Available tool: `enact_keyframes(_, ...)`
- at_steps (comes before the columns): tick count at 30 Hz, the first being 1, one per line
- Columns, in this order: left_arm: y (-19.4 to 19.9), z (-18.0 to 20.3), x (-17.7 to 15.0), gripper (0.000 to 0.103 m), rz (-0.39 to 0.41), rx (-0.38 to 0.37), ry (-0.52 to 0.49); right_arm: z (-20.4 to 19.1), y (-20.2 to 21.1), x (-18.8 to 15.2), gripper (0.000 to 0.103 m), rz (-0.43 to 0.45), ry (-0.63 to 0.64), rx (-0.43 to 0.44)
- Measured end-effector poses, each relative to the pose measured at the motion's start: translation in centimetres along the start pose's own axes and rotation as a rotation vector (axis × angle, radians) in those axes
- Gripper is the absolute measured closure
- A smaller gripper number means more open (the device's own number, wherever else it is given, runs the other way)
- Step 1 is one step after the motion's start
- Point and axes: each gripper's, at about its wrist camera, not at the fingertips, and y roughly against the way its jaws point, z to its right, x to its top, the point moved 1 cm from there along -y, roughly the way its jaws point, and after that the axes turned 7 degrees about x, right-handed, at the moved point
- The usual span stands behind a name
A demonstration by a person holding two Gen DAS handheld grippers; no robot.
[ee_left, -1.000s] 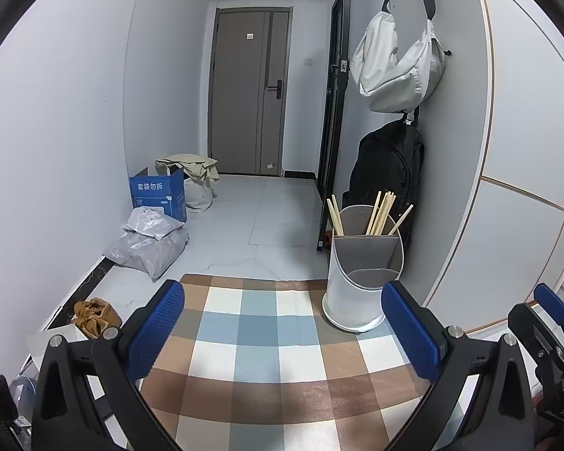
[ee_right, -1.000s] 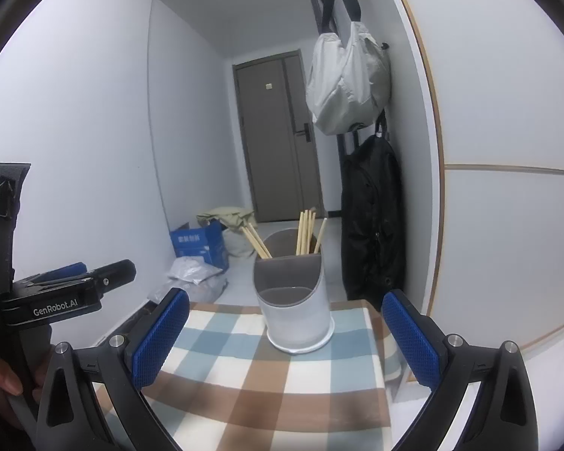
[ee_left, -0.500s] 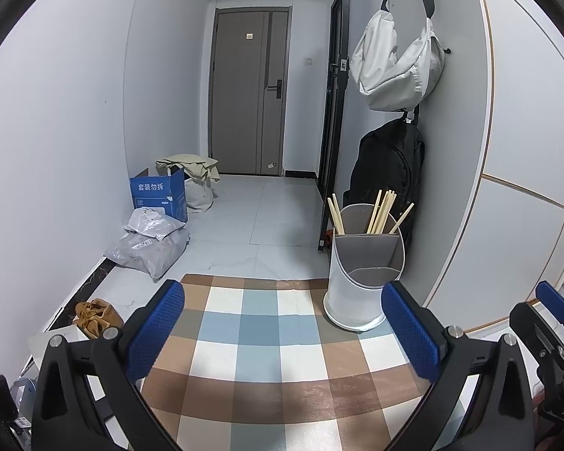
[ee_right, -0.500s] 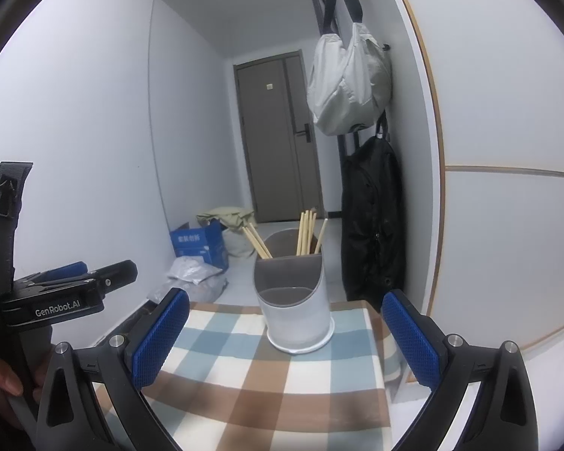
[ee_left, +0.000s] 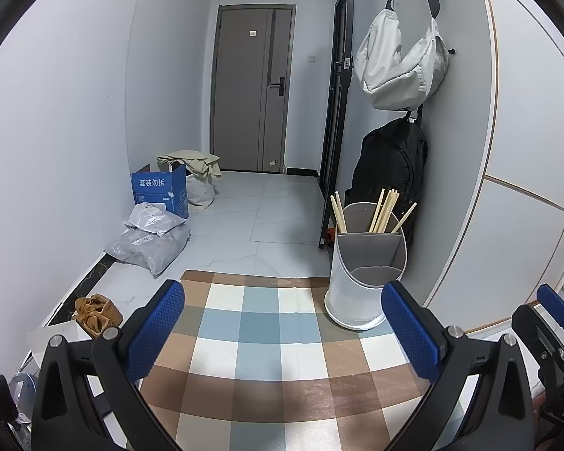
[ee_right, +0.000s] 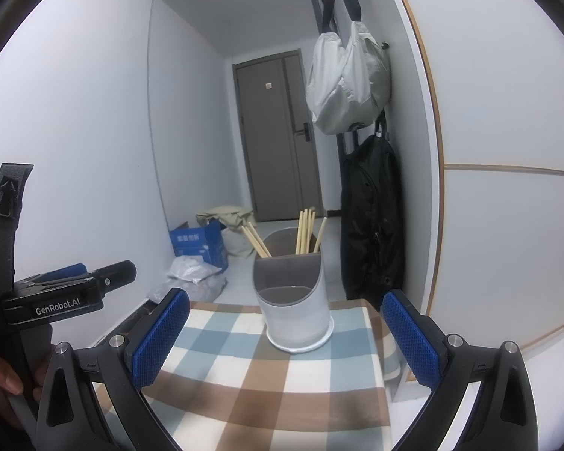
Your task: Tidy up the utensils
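Left wrist: checked cloth (ee_left: pixel 267 342) on bench, holder (ee_left: pixel 364 263) with chopsticks (ee_left: pixel 383 210) near hallway wall. Left gripper (ee_left: pixel 282 334) and right gripper (ee_right: pixel 285 342) hovering level, fingers wide apart, empty.

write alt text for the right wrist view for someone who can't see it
A white utensil holder with wooden chopsticks in its rear compartment stands on a checked tablecloth, framed by the open blue-padded fingers of the right hand-held gripper. The left hand-held gripper shows at the left edge; a hallway with a grey door lies beyond.
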Motion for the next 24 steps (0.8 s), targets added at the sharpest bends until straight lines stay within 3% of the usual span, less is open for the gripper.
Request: enact_keyframes(24, -0.04, -0.16, 0.00, 0.001, -0.004, 0.001, 0.001, -0.03, -0.08, -0.19, 0.000, -0.003, 0.003, 0.003)
